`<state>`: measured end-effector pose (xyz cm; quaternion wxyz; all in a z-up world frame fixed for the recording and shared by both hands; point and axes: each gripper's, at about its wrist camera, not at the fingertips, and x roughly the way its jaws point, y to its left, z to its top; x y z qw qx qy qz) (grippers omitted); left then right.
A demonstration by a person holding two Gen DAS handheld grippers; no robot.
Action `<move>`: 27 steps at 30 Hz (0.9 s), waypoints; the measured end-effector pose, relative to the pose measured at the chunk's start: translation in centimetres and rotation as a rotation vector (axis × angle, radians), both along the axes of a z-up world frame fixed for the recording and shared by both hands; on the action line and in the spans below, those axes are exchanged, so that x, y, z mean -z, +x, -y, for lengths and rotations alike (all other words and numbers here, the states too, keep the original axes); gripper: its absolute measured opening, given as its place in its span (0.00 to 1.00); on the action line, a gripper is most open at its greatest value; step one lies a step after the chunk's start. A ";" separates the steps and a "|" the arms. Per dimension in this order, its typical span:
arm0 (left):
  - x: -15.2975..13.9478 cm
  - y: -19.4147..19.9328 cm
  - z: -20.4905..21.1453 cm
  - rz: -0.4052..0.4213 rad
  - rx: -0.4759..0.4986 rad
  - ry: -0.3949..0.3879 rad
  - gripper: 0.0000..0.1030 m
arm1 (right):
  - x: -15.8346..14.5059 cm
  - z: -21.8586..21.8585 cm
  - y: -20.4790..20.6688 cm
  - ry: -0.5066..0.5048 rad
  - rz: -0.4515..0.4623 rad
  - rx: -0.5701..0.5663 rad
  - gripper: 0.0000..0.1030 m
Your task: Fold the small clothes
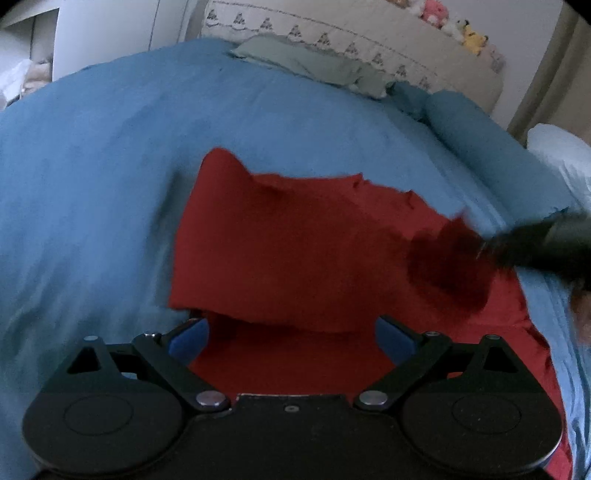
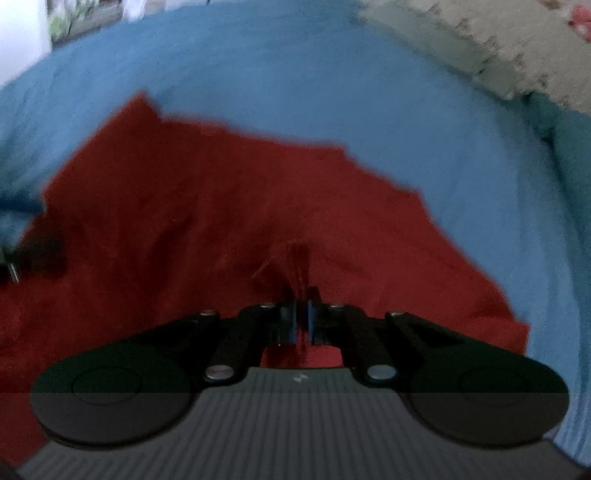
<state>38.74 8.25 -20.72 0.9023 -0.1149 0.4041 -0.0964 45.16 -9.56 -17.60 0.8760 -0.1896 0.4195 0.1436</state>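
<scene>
A red garment (image 1: 295,240) lies on a blue bedsheet (image 1: 92,184). It also shows in the right wrist view (image 2: 184,221). My left gripper (image 1: 291,336) is open, its blue pads wide apart, and the garment's near edge hangs over the gap between them. My right gripper (image 2: 300,317) is shut on a pinch of the red garment, which bunches up at its tips. In the left wrist view the right gripper (image 1: 480,247) comes in blurred from the right, holding the garment's right side lifted.
A grey-green folded cloth (image 1: 310,62) lies at the far side of the bed. A cream patterned headboard (image 1: 369,44) with plush toys (image 1: 469,33) stands behind. A blue bolster pillow (image 1: 480,136) and a white pillow (image 1: 561,155) lie at the right.
</scene>
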 end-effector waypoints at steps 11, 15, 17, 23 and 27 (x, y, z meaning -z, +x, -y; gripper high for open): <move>1.3 0.6 0.7 -0.037 -0.017 0.029 0.96 | -1.1 15.3 -1.5 0.304 0.217 0.532 0.20; 1.5 0.2 1.3 -0.018 0.008 0.092 0.96 | 3.5 18.2 -2.5 0.422 0.128 0.656 0.20; 1.6 -0.1 1.4 -0.011 0.017 0.114 0.96 | 3.9 18.4 -2.9 0.443 0.138 0.657 0.20; 1.8 -0.4 1.1 -0.014 0.011 0.111 0.96 | 2.5 19.9 -5.6 0.508 0.259 0.698 0.36; 1.5 -0.2 0.9 -0.019 0.006 0.090 0.96 | 4.6 20.2 -6.7 0.323 0.190 0.786 0.61</move>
